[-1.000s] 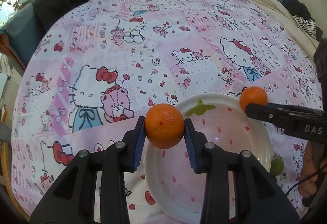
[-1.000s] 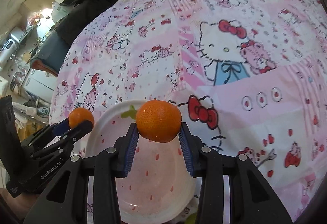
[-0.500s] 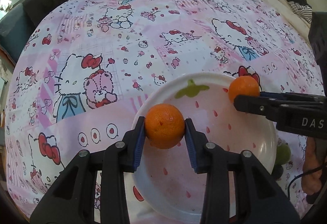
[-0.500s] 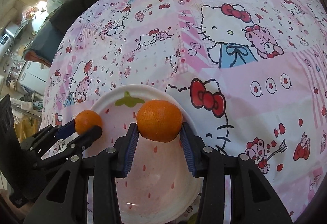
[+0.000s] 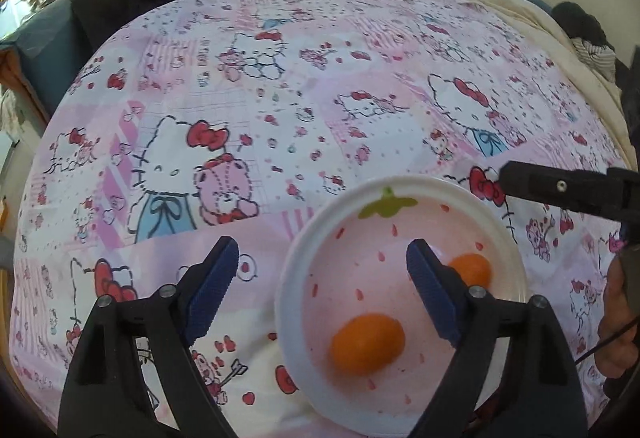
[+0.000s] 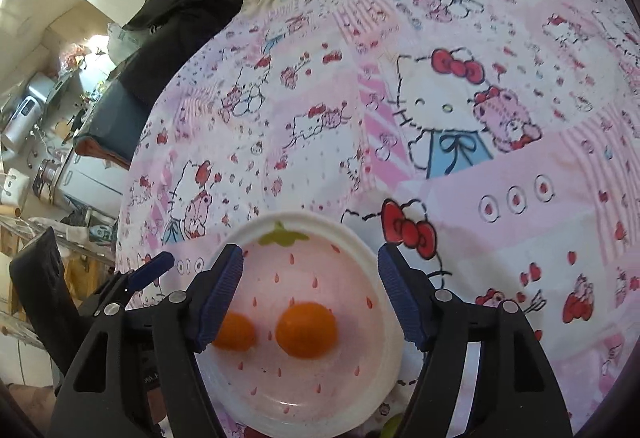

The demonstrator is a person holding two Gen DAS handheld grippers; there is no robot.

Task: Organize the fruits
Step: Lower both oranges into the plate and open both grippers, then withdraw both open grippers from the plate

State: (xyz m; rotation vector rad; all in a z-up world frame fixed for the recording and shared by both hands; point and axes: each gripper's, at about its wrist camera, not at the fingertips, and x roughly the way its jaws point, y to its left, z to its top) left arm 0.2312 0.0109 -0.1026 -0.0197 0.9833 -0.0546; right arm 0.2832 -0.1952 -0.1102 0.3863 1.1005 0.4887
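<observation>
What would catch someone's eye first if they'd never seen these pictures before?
Two bright oranges, one beside the other, lie in the white strawberry-print plate near the bottom of both views. The plate rests on a pink cartoon-cat bedsheet. Both the left gripper and right gripper frame it, open and empty.

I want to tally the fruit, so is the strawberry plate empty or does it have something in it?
Not empty. Two oranges lie side by side, apart, inside the plate, free of both sets of open jaws.

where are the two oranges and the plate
larger orange (image 6: 307, 330), right wrist view, middle of its top.
smaller orange (image 6: 236, 332), right wrist view, visible right half.
plate (image 6: 320, 219), right wrist view, far rim.
</observation>
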